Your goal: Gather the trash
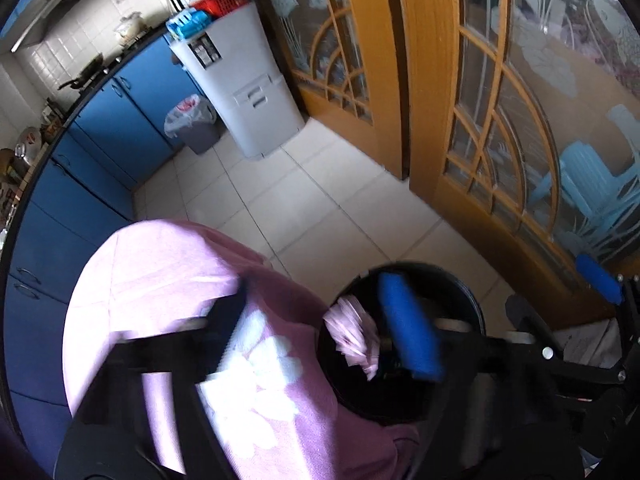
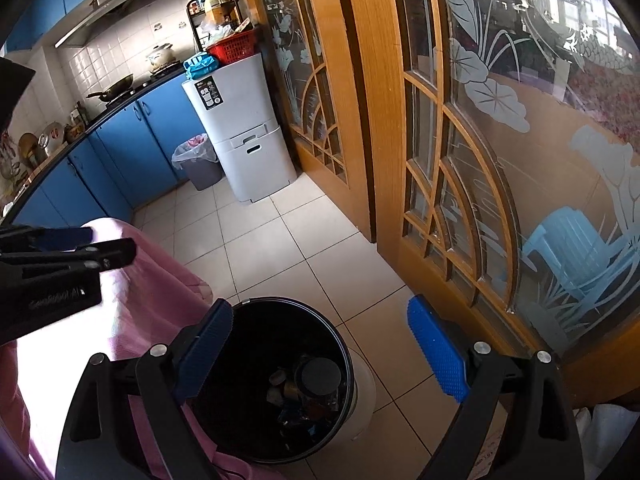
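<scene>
A black-lined trash bin stands on the tiled floor beside a table under a pink cloth; several pieces of trash lie at its bottom. My right gripper is open and empty just above the bin's mouth. In the left wrist view my left gripper is open over the cloth's edge and the bin. A crumpled pink wrapper, blurred, is in the air between the fingers over the bin's mouth. The left gripper also shows at the left edge of the right wrist view.
Wooden doors with etched glass run along the right. A white cabinet with a red basket stands ahead, a grey lined bin beside it. Blue kitchen cabinets line the left. Tiled floor lies between.
</scene>
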Motion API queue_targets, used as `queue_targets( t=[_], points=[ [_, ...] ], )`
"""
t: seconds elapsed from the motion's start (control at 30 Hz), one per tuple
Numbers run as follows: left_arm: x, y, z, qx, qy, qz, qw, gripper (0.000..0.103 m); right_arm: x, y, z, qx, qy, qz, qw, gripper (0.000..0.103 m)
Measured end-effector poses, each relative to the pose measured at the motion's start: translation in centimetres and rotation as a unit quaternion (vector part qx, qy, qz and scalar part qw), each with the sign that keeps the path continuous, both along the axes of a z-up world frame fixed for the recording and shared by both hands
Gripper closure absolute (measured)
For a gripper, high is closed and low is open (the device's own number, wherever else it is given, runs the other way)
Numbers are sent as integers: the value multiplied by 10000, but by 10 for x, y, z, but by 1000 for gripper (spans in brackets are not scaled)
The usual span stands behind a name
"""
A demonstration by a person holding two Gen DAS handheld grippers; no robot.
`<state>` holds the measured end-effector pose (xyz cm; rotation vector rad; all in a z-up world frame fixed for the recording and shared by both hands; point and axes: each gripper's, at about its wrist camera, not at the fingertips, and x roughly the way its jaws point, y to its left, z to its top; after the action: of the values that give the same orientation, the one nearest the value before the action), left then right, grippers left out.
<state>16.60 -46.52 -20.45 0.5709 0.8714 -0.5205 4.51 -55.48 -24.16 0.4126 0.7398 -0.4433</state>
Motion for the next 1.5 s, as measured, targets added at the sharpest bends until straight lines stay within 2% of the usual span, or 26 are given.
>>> queue_targets(
  t=[0.13,0.93,1.5],
  points=[
    [-4,0,6,-22,-127,-84,9999,18,3,1,0,-8,12,35,10000,16],
    [0,8,0,-38,104,-10,9999,18,9,13,5,-118,6,129,9998,16],
    [-2,6,1,-29,80,-37,10000,15,8,14,6,-117,-7,120,9999,16]
  ],
)
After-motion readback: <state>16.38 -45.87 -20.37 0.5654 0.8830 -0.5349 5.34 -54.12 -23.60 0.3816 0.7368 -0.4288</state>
